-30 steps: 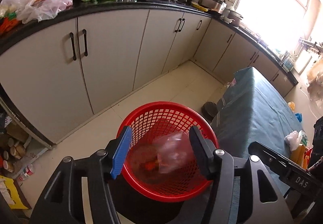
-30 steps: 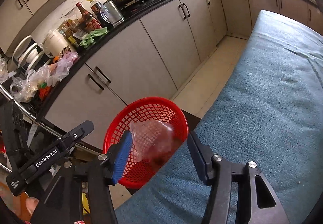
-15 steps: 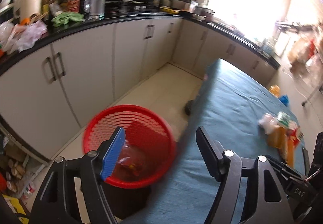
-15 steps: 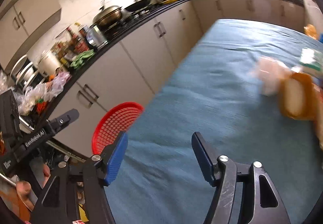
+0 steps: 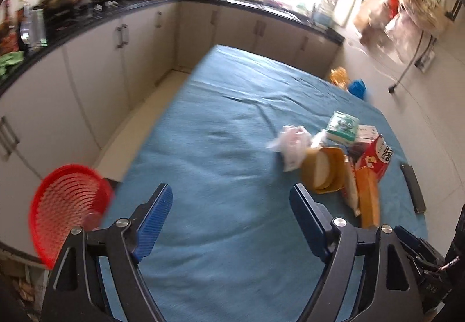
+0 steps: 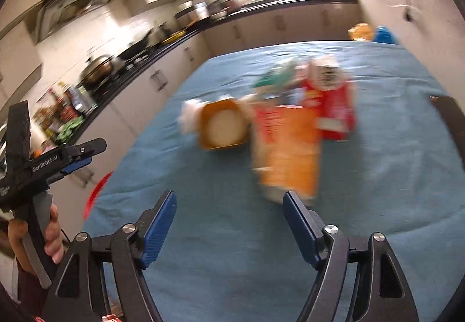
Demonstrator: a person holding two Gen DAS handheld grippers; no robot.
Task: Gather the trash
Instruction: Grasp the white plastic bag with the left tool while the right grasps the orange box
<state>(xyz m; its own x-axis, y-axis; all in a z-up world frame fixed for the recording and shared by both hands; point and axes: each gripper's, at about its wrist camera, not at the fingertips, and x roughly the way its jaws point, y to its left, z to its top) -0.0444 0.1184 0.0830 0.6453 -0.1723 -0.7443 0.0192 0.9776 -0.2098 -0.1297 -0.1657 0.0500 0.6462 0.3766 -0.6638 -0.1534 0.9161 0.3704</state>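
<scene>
Left claw [image 5: 229, 217]: jaws wide apart, just been opening, nothing between them; only blue cloth shows in the gap.
Right claw [image 6: 229, 220]: jaws wide apart, just been opening, empty; the orange carton [image 6: 290, 147] lies just beyond its right finger, not touched.
Hand [image 6: 49, 235]: grips the left tool's handle, at the left edge of the right view.
Desk [image 5: 221, 130]: covered in blue cloth, beside the kitchen cabinets [image 5: 96, 60].
Trash [image 5: 337, 159]: clustered on the desk's right part: white bag [image 5: 290, 145], yellow tub [image 5: 322, 171], green-white box [image 5: 341, 127], red box [image 5: 376, 156], orange carton.
Basket [image 5: 64, 208]: red, off the desk's near left corner, lower down.
Dark flat object [image 5: 412, 191]: on the desk's right edge, apart from the trash.
</scene>
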